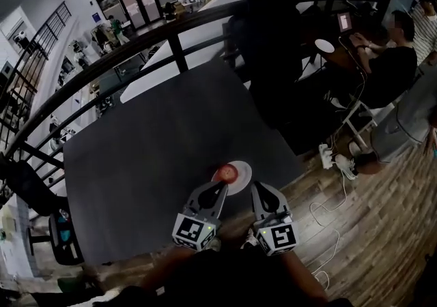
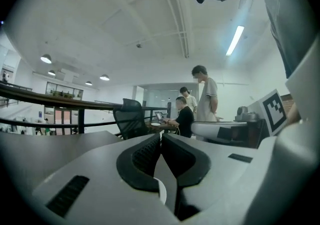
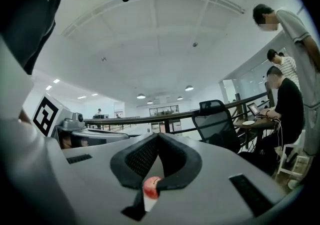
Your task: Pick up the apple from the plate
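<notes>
A red apple (image 1: 227,173) lies on a small white plate (image 1: 243,179) near the front edge of a dark table (image 1: 157,149). Both grippers hover level just in front of the plate, side by side. The left gripper (image 1: 222,187) points at the apple's near side, its jaws shut with nothing between them (image 2: 161,137). A sliver of the plate (image 2: 161,192) shows under its jaws. The right gripper (image 1: 257,188) sits at the plate's right edge, jaws shut and holding nothing (image 3: 158,136). The apple (image 3: 152,187) shows low behind its closed jaws.
A black railing (image 1: 171,33) runs behind the table. A black office chair (image 1: 273,26) and a desk with seated and standing people (image 1: 396,60) are at the right. A power strip and cables (image 1: 328,157) lie on the wooden floor.
</notes>
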{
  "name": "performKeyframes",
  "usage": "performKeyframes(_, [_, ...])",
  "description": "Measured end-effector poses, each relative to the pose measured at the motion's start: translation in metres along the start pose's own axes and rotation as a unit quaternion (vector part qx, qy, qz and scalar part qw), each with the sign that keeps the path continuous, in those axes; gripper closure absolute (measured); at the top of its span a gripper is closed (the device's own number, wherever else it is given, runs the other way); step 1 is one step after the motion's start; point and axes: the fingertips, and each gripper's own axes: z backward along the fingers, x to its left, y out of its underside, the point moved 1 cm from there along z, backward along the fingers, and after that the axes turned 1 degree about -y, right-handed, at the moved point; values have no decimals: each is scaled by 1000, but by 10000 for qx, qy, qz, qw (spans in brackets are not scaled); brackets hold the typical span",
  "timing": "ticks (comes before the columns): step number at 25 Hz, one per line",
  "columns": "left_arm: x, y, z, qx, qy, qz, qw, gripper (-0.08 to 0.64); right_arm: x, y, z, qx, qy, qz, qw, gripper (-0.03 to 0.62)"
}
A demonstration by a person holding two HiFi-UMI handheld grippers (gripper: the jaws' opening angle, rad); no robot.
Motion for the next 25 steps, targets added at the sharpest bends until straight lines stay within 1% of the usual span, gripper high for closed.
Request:
performKeyframes(4, [14,12,-7,149,-561,21,9983,529,-20,13,-8,146,-298,111,9994,572])
performKeyframes(6, [18,18,-12,286,-766,-59,9966,529,-29,20,-13,191,-412,79,9989,572])
performKeyframes(9, [21,25,-13,448,-997,-109,9940,529,-31,27,-24,250,-706,29,9972,572])
performKeyframes(11, [25,29,-9,511,-1081,-86,9928,529,-25,30,-32,296,-865,18,9958,572])
performKeyframes(13, [30,33,-2,526,-1136,-56,9921,529,-17,34,-37,362,-950,143,9947,571])
performKeyframes(16, [39,39,3,516,-1177,15,9917,529,-11,45,-44,449,-945,467,9934,572])
performKeyframes(18, [46,43,2,518,-1135,42,9922,529,-9,53,-49,535,-909,475,9933,571])
performKeyframes(22, [58,50,7,496,-1127,204,9922,529,0,72,-57,998,-1027,549,9882,569])
performKeyframes(23, [60,53,8,515,-1118,228,9921,529,2,76,-61,1072,-1071,535,9870,559])
performKeyframes(25, [63,57,8,546,-1086,221,9923,529,7,86,-68,1231,-1182,482,9842,435])
